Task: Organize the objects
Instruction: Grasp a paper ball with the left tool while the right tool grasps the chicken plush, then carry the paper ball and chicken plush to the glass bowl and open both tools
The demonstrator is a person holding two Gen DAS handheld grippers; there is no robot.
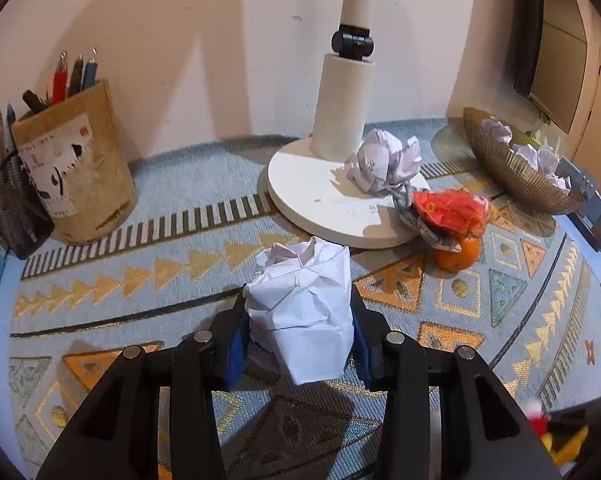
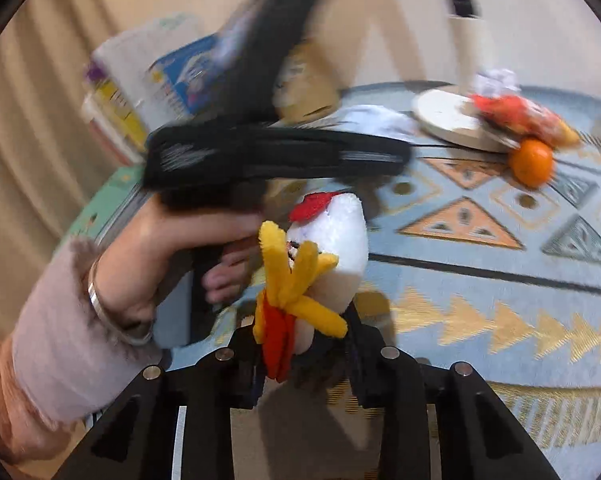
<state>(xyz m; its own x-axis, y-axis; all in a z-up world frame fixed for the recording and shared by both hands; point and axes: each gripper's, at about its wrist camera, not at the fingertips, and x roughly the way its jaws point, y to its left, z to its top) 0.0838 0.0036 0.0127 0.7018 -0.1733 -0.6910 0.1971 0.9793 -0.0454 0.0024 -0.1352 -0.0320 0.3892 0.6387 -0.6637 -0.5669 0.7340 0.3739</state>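
White crumpled paper (image 1: 302, 308) sat clamped between the fingers of the left gripper (image 1: 300, 332), held just above the patterned blue and gold tablecloth (image 1: 140, 280). Its long axis ran away from the gripper, towards the round white lamp base (image 1: 300, 192). The right gripper (image 2: 304, 344) was closed on a white plush chicken (image 2: 332, 240), whose body pointed up and away from the fingers, yellow feet hanging towards them; that view was blurred by motion.

The tidying looked partly done. A woven bowl (image 1: 500, 160) at the right edge already held several paper balls. Another crumpled ball (image 1: 384, 160) lay on the lamp base, touching a red wrapper (image 1: 448, 208) that rested on an orange (image 1: 458, 256). Both held items had yet to be put away.
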